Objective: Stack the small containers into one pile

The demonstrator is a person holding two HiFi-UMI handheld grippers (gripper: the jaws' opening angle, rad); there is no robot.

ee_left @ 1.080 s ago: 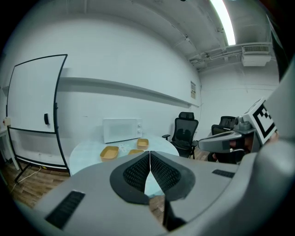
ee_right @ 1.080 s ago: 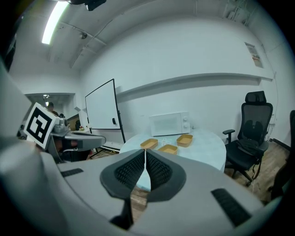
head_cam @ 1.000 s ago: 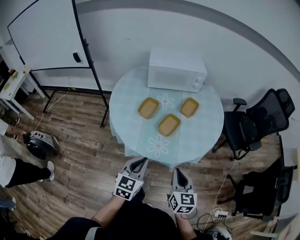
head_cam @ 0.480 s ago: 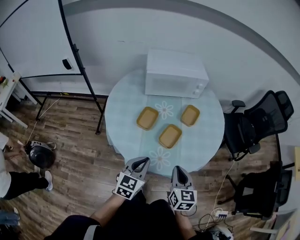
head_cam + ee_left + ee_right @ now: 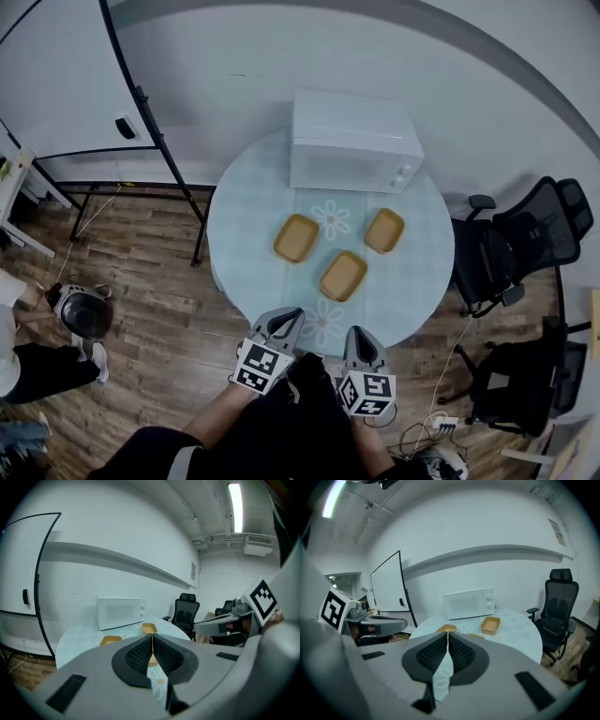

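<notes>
Well, a round surface point(image 5: 253, 216) under a pale cloth with daisy prints stands on a wooden floor point(image 5: 141, 281), close to a white wall. A white microwave point(image 5: 352, 141) sits at its far side, against the wall. Three tan containers lie apart in a loose triangle in front of it, none stacked: the left one point(image 5: 296, 238), the right one point(image 5: 384, 231) and the near one point(image 5: 343, 276), which is closest to the person. A whiteboard point(image 5: 56, 84) on a black stand is to the left, and two black chairs point(image 5: 506, 253) are to the right. Someone's leg shows at the left edge, near a dark round thing on the floor.

Both tools are held at the near rim, well apart from the containers. The left tool point(image 5: 279, 325) has its jaws pressed together on nothing; the right tool point(image 5: 359, 339) is likewise closed and empty.
</notes>
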